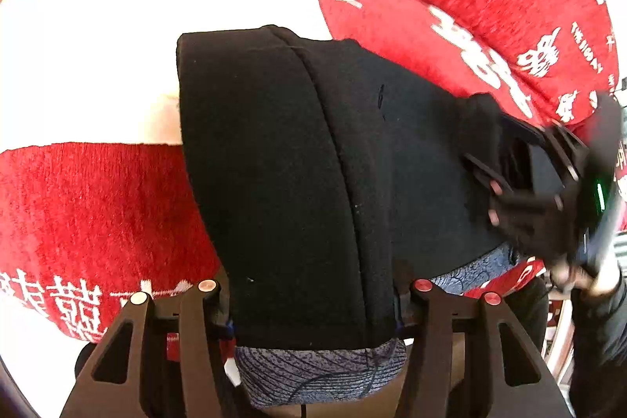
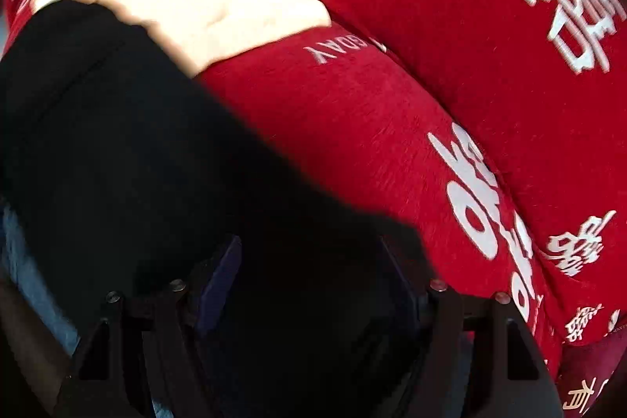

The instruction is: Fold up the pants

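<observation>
The black pants (image 1: pixel 274 163) lie folded into a thick bundle on a red cover, with a grey-blue patterned lining (image 1: pixel 321 375) showing at the near end. My left gripper (image 1: pixel 313 300) is shut on that near end, its fingers pressed to both sides of the bundle. At the pants' right edge, blurred, is my right gripper (image 1: pixel 521 179). In the right wrist view the pants (image 2: pixel 117 143) fill the left and the bottom. There my right gripper (image 2: pixel 309 253) stands open and wide, with dark fabric below and between its fingers.
The red cover (image 1: pixel 78 202) carries white characters and rises into a padded red back (image 2: pixel 490 26) behind the pants. A white cloth patch (image 1: pixel 137 46) lies beyond the pants' far end. A dark sleeve (image 1: pixel 599 339) shows at the lower right.
</observation>
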